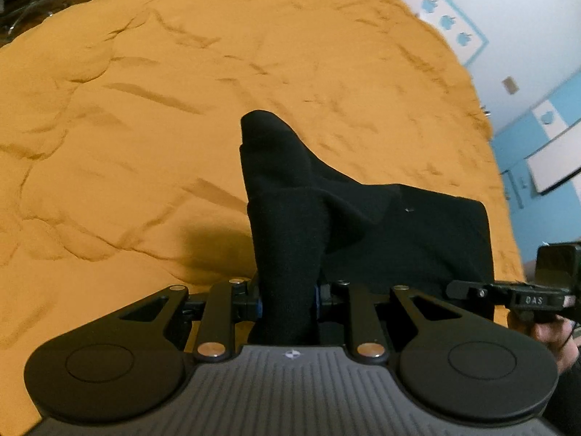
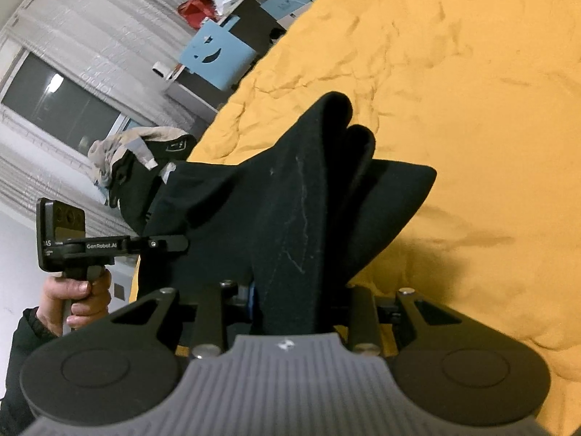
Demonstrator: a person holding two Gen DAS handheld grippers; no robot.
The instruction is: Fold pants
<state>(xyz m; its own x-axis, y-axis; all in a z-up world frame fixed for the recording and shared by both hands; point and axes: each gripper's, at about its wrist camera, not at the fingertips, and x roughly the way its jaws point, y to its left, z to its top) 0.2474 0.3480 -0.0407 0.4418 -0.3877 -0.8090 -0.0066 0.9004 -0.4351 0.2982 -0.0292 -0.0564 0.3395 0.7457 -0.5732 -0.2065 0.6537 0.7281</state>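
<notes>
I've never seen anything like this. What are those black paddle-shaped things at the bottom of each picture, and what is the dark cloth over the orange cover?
Those are hand-held grabbers, not a robot: a person holds one in each hand, and a small camera on each looks forward along its two fingers. One picture comes from the left gripper, the other from the right gripper. In the right view you can see the person's left hand on its handle. The dark cloth is a pair of black pants, partly folded. Both grabbers are shut on it, lifting it above an orange bedcover.

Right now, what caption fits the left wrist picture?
Left gripper shut on black pants above the orange bedspread.
</notes>
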